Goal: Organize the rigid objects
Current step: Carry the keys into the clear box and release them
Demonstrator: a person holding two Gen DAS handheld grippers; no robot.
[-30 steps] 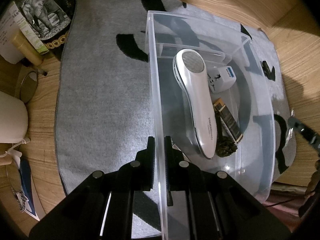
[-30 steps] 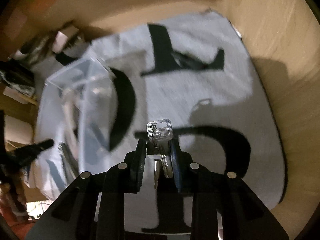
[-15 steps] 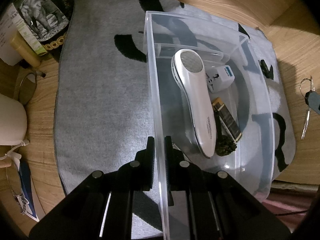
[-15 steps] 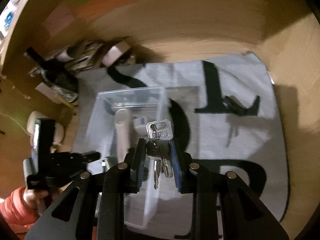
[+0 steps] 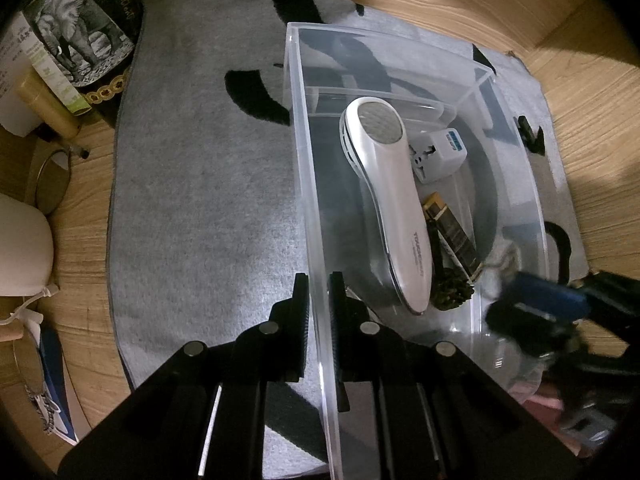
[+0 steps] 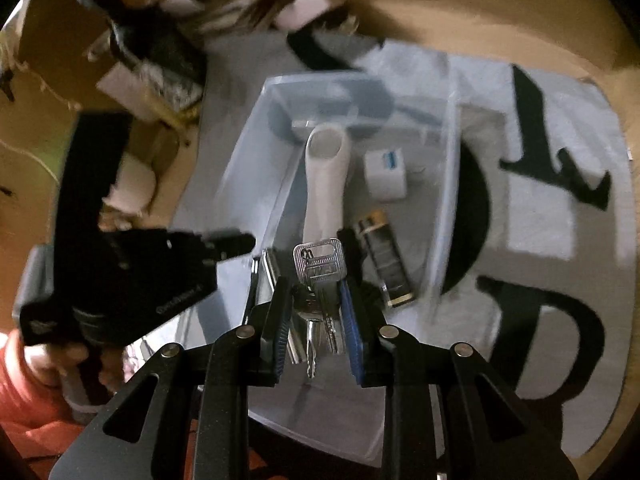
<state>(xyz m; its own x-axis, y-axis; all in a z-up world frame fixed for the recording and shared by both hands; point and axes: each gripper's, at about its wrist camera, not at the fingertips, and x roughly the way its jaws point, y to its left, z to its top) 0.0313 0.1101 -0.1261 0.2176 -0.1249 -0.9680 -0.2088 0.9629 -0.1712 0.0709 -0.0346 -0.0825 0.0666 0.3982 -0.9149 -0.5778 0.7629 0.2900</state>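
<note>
right tool (image 6: 316,304) down-tilted, clamping keys (image 6: 319,268)

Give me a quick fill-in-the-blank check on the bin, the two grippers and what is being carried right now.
1. The left gripper is clamped on the wall of the clear ____.
2. The right gripper holds a bunch of ____ above the bin.
3. The long white device lies ____ the bin.
4. The mat under the bin is mostly ____ with black letters.

Missing words: bin; keys; inside; grey
</note>
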